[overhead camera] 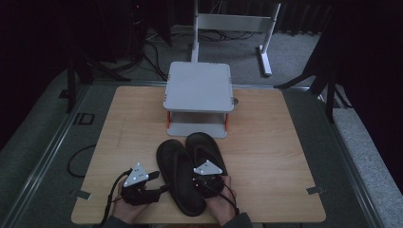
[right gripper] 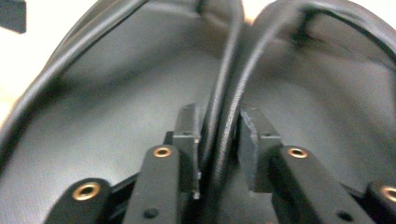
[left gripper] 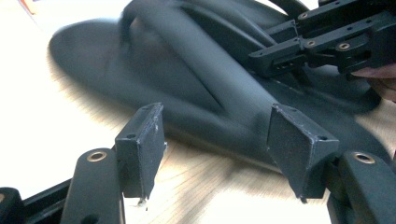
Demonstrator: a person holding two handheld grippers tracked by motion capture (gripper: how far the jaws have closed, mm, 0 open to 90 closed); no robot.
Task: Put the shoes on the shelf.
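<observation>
Right gripper (right gripper: 218,149) clamped on both sandals' inner rims; left gripper (left gripper: 217,149) released beside them.

We see the right jaws pinched tight over the two touching edges where the left sandal (right gripper: 116,140) and right sandal (right gripper: 327,116) meet: one rim against each pad, the seam running straight up between the jaws, soles spreading away to either side. In the high view the right gripper (overhead camera: 207,176) sits over the heels of the pair on the table (overhead camera: 275,156). Our left jaws stand apart with nothing between the pads; bare wood lies between them and the left sandal (left gripper: 187,79) lies just beyond the tips, not touching as far as we can tell. The stand (overhead camera: 198,88) is past the toes, well clear of both jaws.
</observation>
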